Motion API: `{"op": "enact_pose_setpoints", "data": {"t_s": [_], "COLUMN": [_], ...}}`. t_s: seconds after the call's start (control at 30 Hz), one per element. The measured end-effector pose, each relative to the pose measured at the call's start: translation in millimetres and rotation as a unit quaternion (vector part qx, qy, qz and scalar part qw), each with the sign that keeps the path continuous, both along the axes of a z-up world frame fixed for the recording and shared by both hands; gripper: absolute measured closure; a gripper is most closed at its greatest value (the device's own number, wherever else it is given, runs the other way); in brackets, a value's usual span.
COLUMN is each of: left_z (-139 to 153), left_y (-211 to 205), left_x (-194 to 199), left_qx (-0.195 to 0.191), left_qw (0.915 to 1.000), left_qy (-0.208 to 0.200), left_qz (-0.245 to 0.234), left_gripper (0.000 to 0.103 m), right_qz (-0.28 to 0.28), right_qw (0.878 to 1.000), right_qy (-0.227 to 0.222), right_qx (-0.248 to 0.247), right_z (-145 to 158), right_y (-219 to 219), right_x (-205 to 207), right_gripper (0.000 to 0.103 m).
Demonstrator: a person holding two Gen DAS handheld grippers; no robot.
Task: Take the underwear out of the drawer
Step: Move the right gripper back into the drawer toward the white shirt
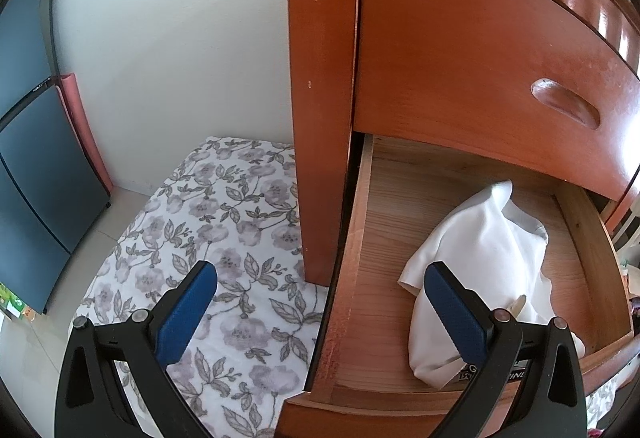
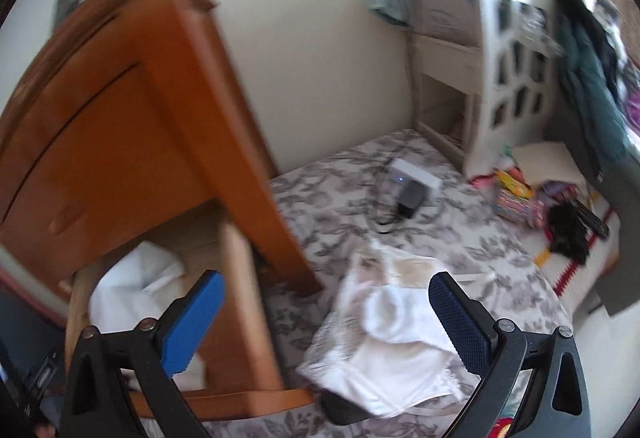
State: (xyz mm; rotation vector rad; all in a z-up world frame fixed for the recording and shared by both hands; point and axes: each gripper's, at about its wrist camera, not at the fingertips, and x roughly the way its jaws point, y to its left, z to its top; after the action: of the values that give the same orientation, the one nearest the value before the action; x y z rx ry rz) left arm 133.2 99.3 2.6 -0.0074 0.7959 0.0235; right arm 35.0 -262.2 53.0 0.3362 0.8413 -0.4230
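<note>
Underwear: one white piece [image 1: 486, 262] in open drawer [image 1: 360, 278], one [image 2: 394, 334] on floral bedspread [image 2: 460, 238]; both grippers [image 1: 320, 312] [image 2: 326, 318] spread, empty.

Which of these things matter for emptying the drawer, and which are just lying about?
For the job:
open drawer
white garment inside
white underwear on the floral cover
left tool
right tool

Lying about:
charger and cable
white shelf
colourful clutter

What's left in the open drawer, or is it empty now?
Not empty. The drawer is pulled out and a crumpled white garment lies on its wooden floor. Other white underwear already lies outside on the floral cover.
</note>
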Motion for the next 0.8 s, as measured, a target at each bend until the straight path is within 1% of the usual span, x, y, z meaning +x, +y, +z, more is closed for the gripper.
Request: {"op": "enact_pose_setpoints", "data": {"t_s": [0.2,0.27,0.37,0.63,0.8], "left_z": [0.0,0.0,0.1,-1.2,-3.8], "left_y": [7.4,9.1,13.3,25.8,29.0], "left_x": [-0.2,-0.3,-0.6,-1.4,0.3], "left_qx": [-0.008,-0.011,-0.018,-0.031,-0.029], "left_qw": [1.0,0.9999,0.9998,0.9991,0.9989], "left_qy": [-0.001,-0.001,-0.002,-0.001,0.004], "left_qz": [0.005,0.007,0.012,0.03,0.037], "left_gripper": [0.0,0.0,0.0,0.0,0.0], "right_qz": [0.096,0.129,0.165,0.241,0.283], "right_qw": [0.995,0.991,0.985,0.968,0.953], "right_qy": [0.016,0.027,0.041,0.074,0.111], "right_qx": [-0.005,-0.005,-0.009,-0.002,-0.005], "right_z": [4.7,1.8,-4.8,-21.0,-43.2], "right_y": [56.7,76.3,100.1,153.0,183.1], "right_x": [25.6,36.9,49.9,80.2,99.2], "right_gripper": [0.0,0.0,0.0,0.0,0.0]}}
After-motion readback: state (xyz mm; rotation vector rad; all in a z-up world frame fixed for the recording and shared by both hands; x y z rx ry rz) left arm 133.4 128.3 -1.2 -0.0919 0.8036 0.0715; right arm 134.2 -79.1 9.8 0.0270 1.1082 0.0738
